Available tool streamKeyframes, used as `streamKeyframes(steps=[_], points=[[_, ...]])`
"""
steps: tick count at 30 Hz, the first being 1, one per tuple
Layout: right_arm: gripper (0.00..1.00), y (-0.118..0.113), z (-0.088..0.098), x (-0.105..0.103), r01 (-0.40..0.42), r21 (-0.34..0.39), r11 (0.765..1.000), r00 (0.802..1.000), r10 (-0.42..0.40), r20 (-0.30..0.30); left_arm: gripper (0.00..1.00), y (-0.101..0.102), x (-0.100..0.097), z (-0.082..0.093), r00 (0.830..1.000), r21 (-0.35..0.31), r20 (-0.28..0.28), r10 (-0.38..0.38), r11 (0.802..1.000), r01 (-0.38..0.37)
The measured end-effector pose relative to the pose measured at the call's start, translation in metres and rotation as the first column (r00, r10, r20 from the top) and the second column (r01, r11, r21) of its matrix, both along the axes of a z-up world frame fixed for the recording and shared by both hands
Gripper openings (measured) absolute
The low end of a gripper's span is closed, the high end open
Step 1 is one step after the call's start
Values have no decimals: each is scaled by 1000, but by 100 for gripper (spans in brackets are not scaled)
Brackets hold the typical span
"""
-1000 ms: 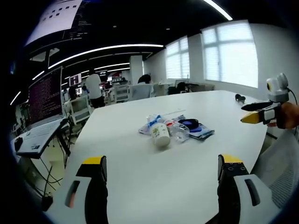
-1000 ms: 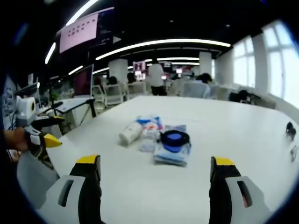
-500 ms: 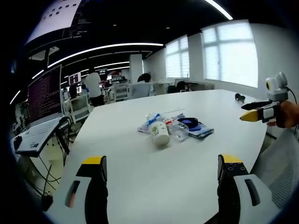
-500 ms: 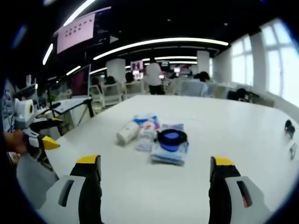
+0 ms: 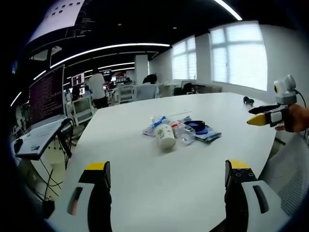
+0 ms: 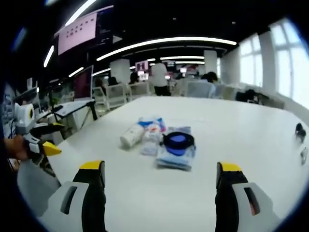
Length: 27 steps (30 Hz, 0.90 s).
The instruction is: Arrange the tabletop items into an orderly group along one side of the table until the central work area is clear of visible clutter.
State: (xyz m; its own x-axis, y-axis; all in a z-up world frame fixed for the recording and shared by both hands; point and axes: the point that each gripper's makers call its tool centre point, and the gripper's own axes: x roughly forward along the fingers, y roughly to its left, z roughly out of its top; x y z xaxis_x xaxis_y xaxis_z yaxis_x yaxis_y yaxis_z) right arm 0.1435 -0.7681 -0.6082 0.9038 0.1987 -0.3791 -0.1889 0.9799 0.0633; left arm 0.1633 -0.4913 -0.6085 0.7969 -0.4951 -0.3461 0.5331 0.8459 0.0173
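Left gripper (image 5: 166, 183) fingers spread, right gripper (image 6: 157, 181) fingers spread, clutter pile (image 6: 159, 142) on table (image 5: 193, 169)

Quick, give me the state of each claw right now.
Left claw: open, holding nothing, above the white table.
Right claw: open, holding nothing, short of the pile of items.

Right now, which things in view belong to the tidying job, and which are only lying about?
For the job:
white bottle lying on its side
clear plastic bottle
dark blue round thing on a flat packet
blue and white wrapper
white table
left gripper and right gripper, both open

Lying about:
small dark thing near the table edge
laptop on a side stand
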Motion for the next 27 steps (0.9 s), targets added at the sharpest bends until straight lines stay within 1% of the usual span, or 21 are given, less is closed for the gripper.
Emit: streamKeyframes(steps=[8,15,18,22,27], points=[[92,3,0,5,-10,2,1000,1000,10,-2,99,1,0,-1,1000,0,-1,4,1000,-4],[91,9,0,18,-33,1,999,999,33,-2,99,1,0,-1,1000,4,1,3,1000,-3],[91,13,3,29,-45,-2,999,999,45,9,99,2,0,-1,1000,4,1,5,1000,-5],[88,17,2,44,-63,-11,998,998,63,-1,99,2,0,-1,1000,6,4,5,1000,-5],[86,23,5,73,-80,9,997,997,80,-1,99,3,0,-1,1000,5,7,5,1000,-5]])
